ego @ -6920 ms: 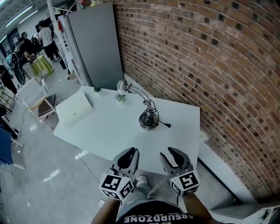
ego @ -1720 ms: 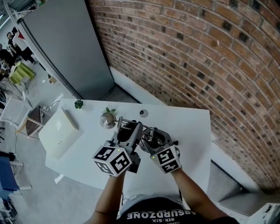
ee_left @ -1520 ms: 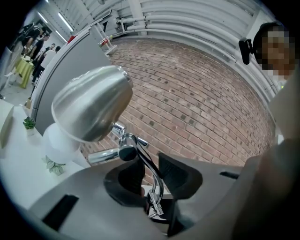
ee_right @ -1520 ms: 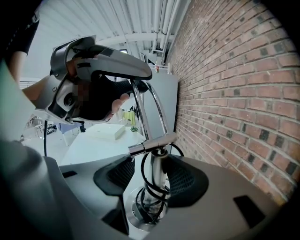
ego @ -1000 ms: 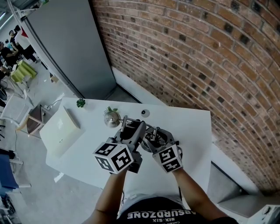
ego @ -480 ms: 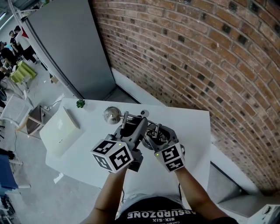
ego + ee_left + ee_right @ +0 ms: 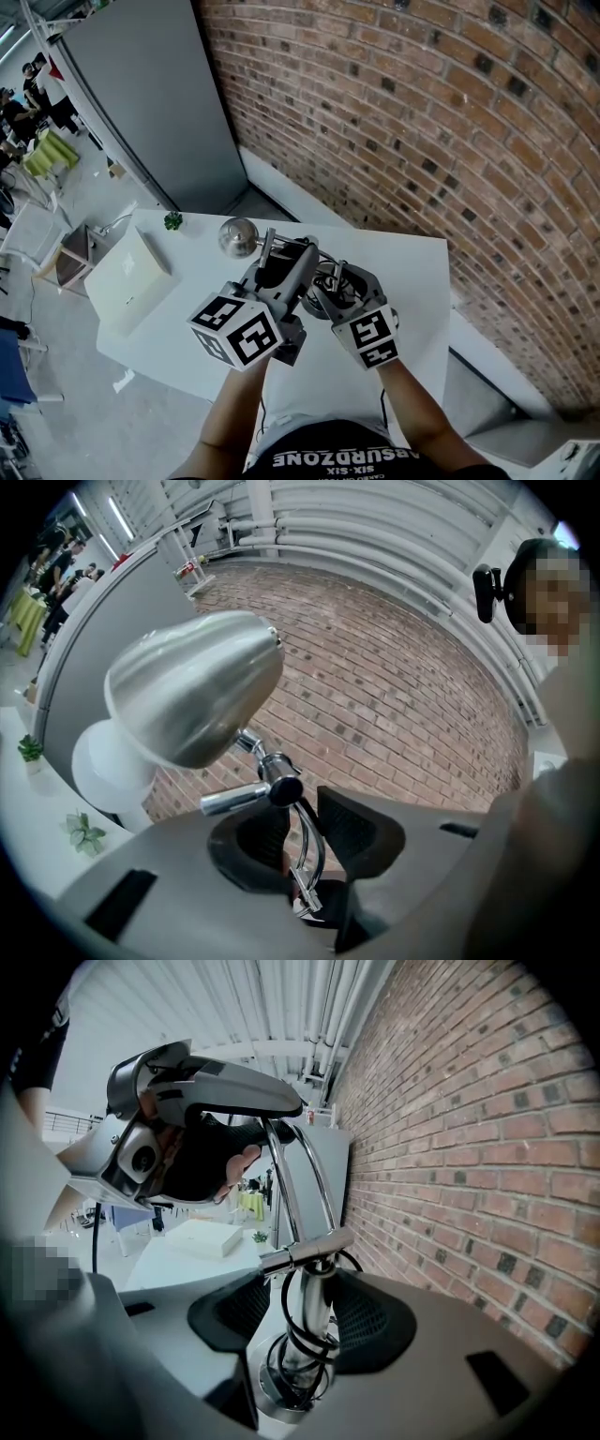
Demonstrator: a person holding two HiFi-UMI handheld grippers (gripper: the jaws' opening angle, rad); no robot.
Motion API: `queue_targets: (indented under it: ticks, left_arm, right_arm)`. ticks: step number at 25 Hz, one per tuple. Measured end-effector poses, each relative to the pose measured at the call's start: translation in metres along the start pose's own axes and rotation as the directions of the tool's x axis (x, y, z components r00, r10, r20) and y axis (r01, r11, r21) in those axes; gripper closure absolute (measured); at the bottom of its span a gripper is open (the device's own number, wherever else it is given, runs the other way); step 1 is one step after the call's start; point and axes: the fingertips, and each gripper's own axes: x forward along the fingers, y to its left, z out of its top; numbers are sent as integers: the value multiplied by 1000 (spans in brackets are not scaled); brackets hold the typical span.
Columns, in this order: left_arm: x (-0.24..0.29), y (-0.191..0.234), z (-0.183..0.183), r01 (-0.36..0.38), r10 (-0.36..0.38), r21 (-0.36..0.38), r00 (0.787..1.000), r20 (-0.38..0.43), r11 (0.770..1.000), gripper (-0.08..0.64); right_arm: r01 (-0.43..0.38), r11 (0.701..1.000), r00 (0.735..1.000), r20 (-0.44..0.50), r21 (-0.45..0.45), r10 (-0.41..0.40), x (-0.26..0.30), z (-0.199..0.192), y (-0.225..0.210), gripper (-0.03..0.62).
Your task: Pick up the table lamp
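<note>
Right, table lamp (image 7: 238,237) is in a two-handed hold over the white table (image 7: 412,272), near its middle and toward the 12 o'clock edge. The shade (image 7: 187,700) sticks out at 11 o'clock from both hands.

- Left gripper (image 7: 305,834): jaws closed on the thin chrome arm rods (image 7: 315,853), just below the elbow joint under the shade. Narrow bite, with the rods running up between the pads.
- Right gripper (image 7: 302,1316): jaws set wide and clamped on the upright post (image 7: 309,1302) just above the round base (image 7: 281,1391). The black cord (image 7: 281,1354) is coiled round the post, so the pads partly bite on cord, not metal.

Step in hand, as I read it: grasp done, lift under way. I can't tell from any view whether the base is clear of the tabletop.

Next move calls for:
- both hands going up together at the same rate, otherwise the jointed arm folds
- the post kept upright
- a firm right clamp, since a pad on cord could slip
- an eye on the shade, which may swing at its joint

Containers: only a flat white box (image 7: 131,272) at the table's 9 o'clock, well apart from the lamp. It's closed, so contents aren't visible. A small green plant (image 7: 172,221) sits at the 10 o'clock corner; too small to tell whether it's potted.
</note>
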Motion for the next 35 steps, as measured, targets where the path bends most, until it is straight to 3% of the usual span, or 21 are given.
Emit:
queue_targets:
  ticks: [35]
  left_arm:
    - [-20, -75, 68, 127, -142, 145, 985, 95, 981, 446]
  right_arm:
    - [17, 997, 989, 150, -78, -5, -54, 83, 2, 385]
